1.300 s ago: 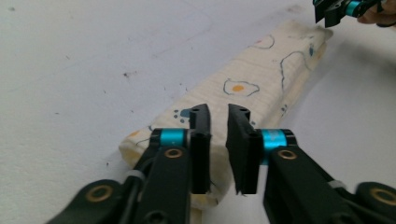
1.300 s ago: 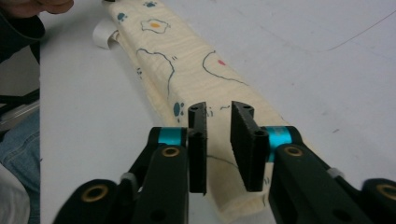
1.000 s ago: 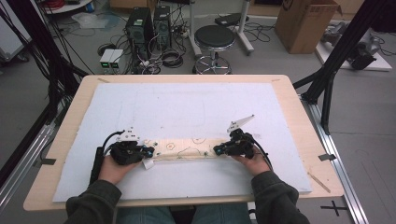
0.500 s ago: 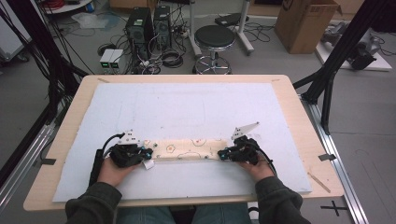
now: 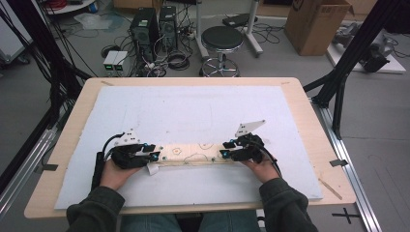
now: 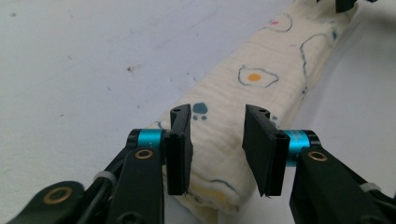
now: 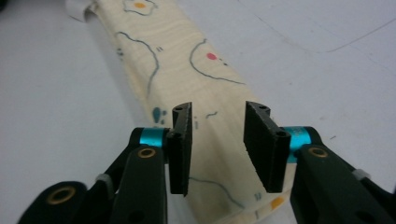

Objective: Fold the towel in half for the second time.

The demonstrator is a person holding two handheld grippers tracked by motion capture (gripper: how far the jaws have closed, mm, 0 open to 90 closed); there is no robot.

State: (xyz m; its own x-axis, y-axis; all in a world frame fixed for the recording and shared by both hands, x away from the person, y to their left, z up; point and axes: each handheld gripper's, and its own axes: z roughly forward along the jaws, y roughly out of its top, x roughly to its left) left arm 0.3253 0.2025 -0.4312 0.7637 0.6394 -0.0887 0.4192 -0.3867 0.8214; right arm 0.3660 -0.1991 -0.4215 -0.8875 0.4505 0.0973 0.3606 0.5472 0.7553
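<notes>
A long cream cloth point(image 5: 193, 155), folded into a narrow strip and printed with blue outlines and orange and red dots, lies left to right on the white mat point(image 5: 193, 111). My left gripper point(image 5: 153, 152) sits at its left end, open. In the left gripper view the cloth point(image 6: 252, 84) runs away from the left gripper point(image 6: 217, 140), its end lying between and under the parted jaws. My right gripper point(image 5: 225, 148) is at the right end, also open. In the right gripper view the right gripper point(image 7: 217, 140) straddles the cloth point(image 7: 182, 65) without pinching it.
The mat covers most of a wooden table point(image 5: 309, 111). A thin wooden stick point(image 5: 330, 188) lies near the front right corner. Beyond the far edge are a stool point(image 5: 222, 38), computer towers and cables on the floor.
Both hands stay at the ends of the cloth. The right gripper dipped slightly toward me and came back; the cloth lies much as before.
</notes>
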